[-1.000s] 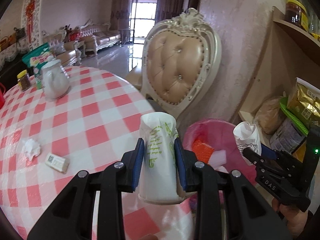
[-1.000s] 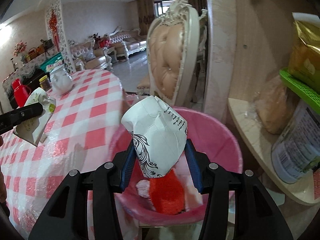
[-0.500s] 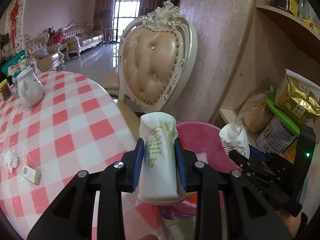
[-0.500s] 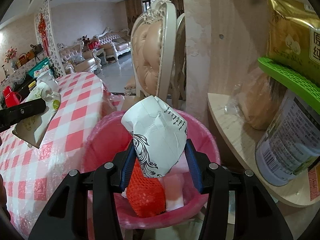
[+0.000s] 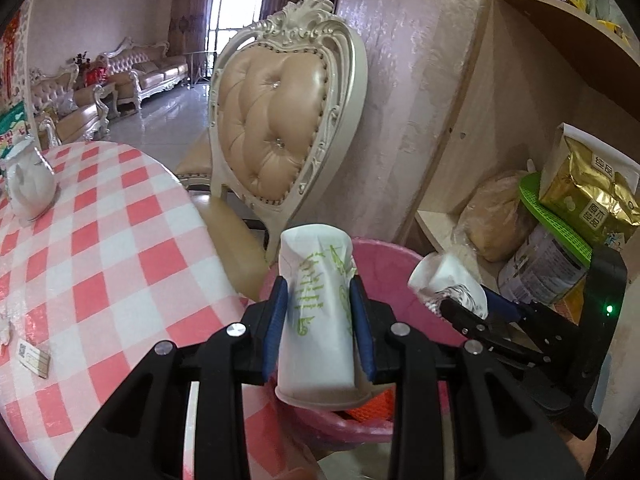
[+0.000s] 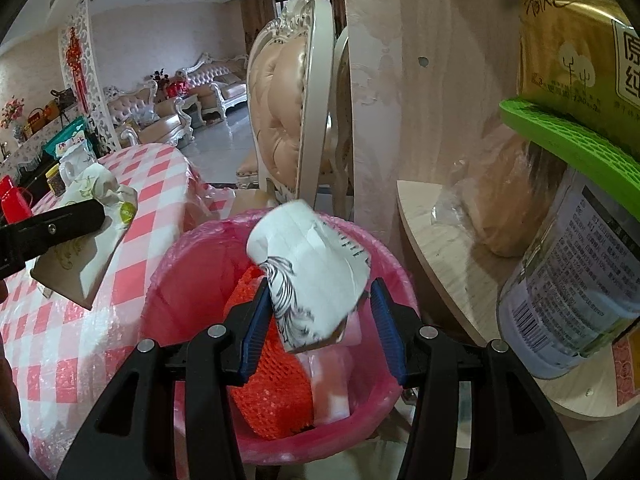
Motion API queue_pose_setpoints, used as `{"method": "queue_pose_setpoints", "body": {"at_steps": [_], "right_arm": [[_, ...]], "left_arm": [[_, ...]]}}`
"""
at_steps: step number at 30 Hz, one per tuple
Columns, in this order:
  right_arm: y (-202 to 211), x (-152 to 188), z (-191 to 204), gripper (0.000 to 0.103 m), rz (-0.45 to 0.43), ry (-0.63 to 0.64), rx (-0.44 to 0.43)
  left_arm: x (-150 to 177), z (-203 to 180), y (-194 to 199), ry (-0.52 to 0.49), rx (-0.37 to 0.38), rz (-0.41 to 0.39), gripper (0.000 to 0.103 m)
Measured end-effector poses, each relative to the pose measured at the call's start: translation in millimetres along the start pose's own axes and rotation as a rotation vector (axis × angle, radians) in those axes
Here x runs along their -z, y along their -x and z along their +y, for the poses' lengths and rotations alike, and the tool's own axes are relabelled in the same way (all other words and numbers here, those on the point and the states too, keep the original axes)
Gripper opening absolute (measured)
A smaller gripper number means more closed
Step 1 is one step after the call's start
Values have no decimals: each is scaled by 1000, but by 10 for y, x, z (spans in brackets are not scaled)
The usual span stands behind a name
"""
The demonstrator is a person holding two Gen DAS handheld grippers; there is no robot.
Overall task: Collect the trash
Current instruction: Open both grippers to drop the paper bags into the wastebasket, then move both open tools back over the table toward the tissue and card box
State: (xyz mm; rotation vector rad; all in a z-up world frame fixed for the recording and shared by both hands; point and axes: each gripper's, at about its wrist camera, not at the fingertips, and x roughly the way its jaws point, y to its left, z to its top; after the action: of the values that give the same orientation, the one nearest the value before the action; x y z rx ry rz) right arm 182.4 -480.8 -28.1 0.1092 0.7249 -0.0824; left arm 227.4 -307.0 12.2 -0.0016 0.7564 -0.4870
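My left gripper [image 5: 318, 292] is shut on a squashed white paper cup with green print [image 5: 316, 320], held upright over the near rim of the pink trash bin [image 5: 392, 248]. My right gripper [image 6: 320, 300] hangs over the bin [image 6: 192, 240], which holds an orange net [image 6: 272, 392] and pale scraps. A crumpled white cup with black print [image 6: 312, 264] lies tilted between its jaws. It leans on the left pad, and a gap shows at the right pad. The left wrist view shows that cup [image 5: 444, 276] at the right gripper's [image 5: 452, 300] tips.
A round table with a red-and-white checked cloth [image 5: 120, 248] lies left of the bin, carrying a white teapot [image 5: 28, 188] and a small box [image 5: 34, 358]. A padded chair [image 5: 276, 120] stands behind. A shelf [image 6: 440, 232] at right holds a can [image 6: 568, 300] and bags.
Both grippers have moved from the table side toward and over the bin. The black-print cup has tipped to the left and come away from the right pad.
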Motion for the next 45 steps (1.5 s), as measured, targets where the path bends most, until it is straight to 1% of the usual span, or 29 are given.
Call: {"method": "queue_pose_setpoints", "body": {"at_steps": [2,3,4,8,11,20,28,35,41,45], "right_arm": [[-6,1,-7,48,3,-2,4],[-10,-1,-13,49,4,-3,7],[-11,0,-16,49,5,-5,8],[-10,5,-25,51,7,-9,14],[-7,-3,-13,60,1,-10,17],[25,-13,22,60,-3,-4,16],[69,4,72,63,-5,4,12],[161,3,155,70,-23,16,5],[230,-14,260,71,-33,31,-5],[273,-24,347,75,-40,42,-13]], "left_arm": [[5,-18,-35,0,20,6,34],[9,-22,-55,3,31,12,43],[13,-25,-71,3,45,17,46],[22,-9,-94,13,50,27,46],[15,12,-76,17,48,23,46],[-11,84,10,30,41,8,46],[-7,134,107,35,30,-6,46],[19,203,233,43,13,-21,46],[48,321,373,52,-12,-38,48],[79,443,477,62,-35,-48,48]]}}
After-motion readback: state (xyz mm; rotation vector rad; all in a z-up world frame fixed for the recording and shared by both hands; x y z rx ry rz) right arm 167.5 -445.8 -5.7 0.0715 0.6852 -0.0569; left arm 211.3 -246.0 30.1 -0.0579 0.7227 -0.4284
